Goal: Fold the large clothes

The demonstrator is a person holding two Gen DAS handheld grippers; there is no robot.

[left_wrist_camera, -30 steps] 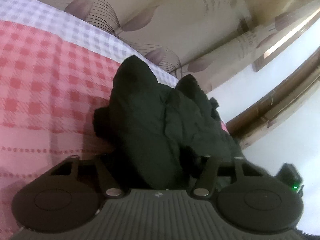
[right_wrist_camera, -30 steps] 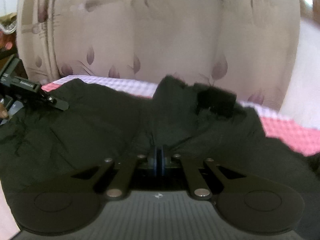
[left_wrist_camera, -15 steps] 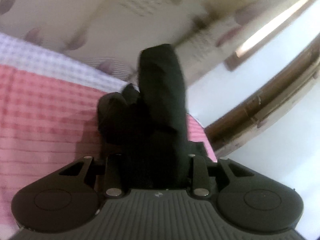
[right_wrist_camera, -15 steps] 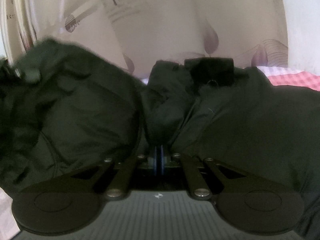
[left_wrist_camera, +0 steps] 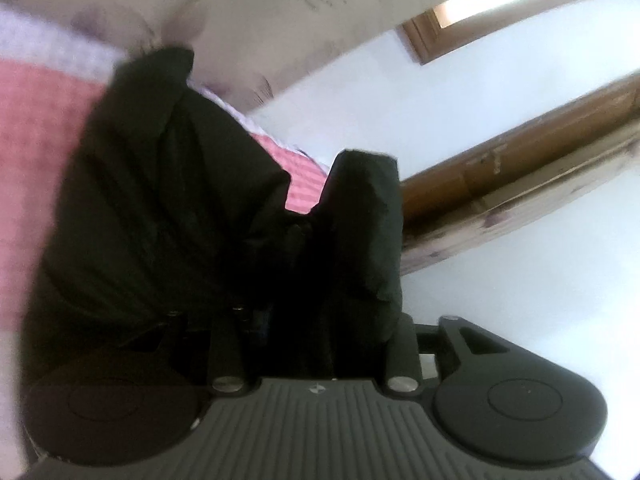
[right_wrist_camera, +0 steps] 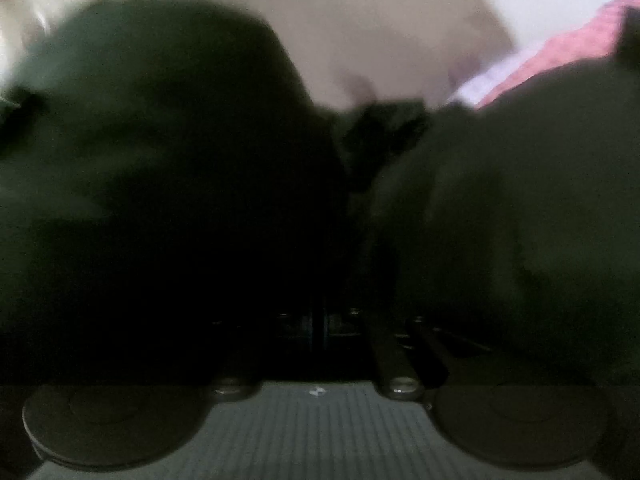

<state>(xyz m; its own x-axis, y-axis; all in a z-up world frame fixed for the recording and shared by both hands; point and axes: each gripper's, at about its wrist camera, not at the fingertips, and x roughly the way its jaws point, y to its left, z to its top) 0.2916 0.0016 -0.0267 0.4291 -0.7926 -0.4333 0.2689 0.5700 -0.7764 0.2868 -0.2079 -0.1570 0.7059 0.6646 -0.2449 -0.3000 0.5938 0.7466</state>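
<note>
Left wrist view: black garment (left_wrist_camera: 168, 208) bunches straight ahead, pinched in the left gripper (left_wrist_camera: 256, 316); right gripper (right_wrist_camera: 316, 320) likewise pinches it

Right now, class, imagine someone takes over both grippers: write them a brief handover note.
Left gripper: shut on the black jacket, bunched and draped over it.
Right gripper: appears shut on the same jacket; the view is dark and blurred.
Jacket: lifted in both grips above the pink checked bedsheet, with fabric hanging either side.
Done: both grips made.
Left: bring the held part over, lay it down, smooth it and finish folding.
</note>
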